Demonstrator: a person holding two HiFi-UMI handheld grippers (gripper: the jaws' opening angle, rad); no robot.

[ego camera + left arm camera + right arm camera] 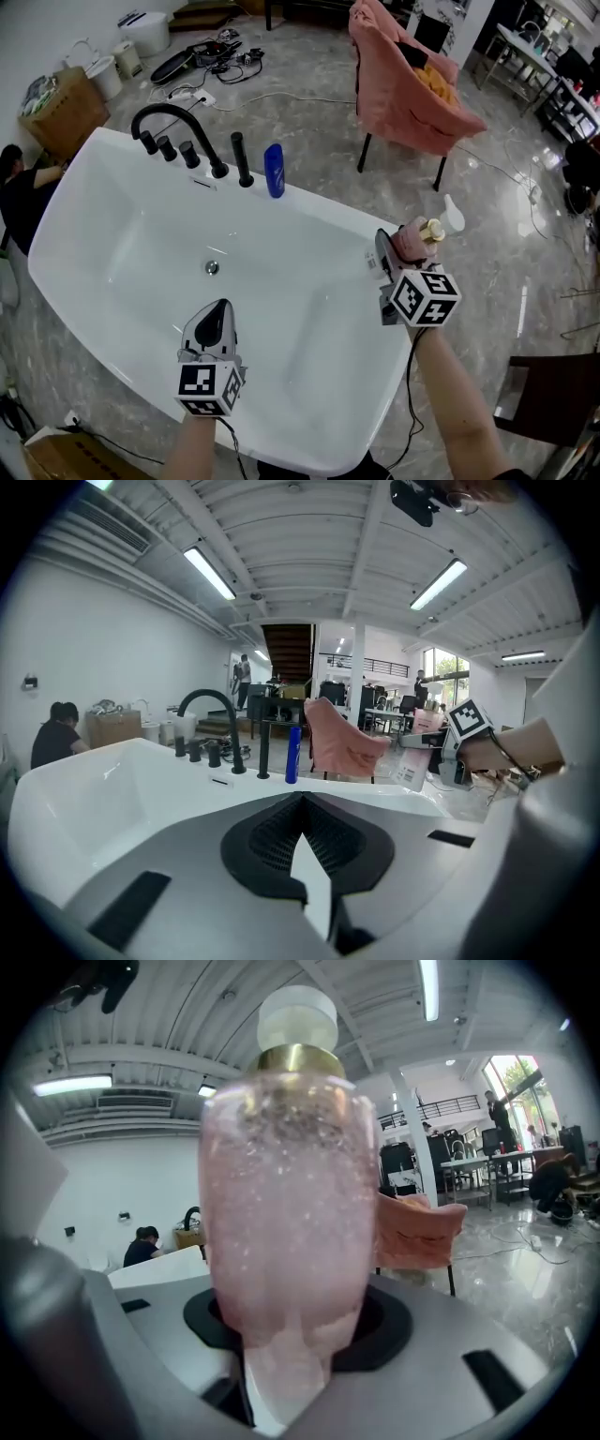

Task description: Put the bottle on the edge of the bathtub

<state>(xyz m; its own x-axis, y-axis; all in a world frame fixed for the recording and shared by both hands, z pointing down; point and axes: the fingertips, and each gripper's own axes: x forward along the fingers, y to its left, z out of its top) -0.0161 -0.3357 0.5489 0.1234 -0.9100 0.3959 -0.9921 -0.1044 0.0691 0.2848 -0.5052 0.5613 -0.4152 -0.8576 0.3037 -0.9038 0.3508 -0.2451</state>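
Your right tongs (401, 246) stand wide and grip a rounded, translucent pink bottle (286, 1194) with glitter inside, a gold collar (300, 1058) and a frosted cap (297, 1018). They hold it upright at the right rim of the glossy white bathtub (103, 159). Your left tongs (220, 307), with ribbed black pads (270, 836), are closed together on nothing, over the smooth basin.

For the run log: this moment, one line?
right hand-held gripper: shut on pink bottle | left hand-held gripper: shut | blue bottle: on bathtub rim

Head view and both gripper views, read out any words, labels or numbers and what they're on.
None can be read.
Blue bottle: no legible print.
White tag beside the right gripper: print too small.
Marker cubes: patterns only, no words.
Pink bottle: no label shows.
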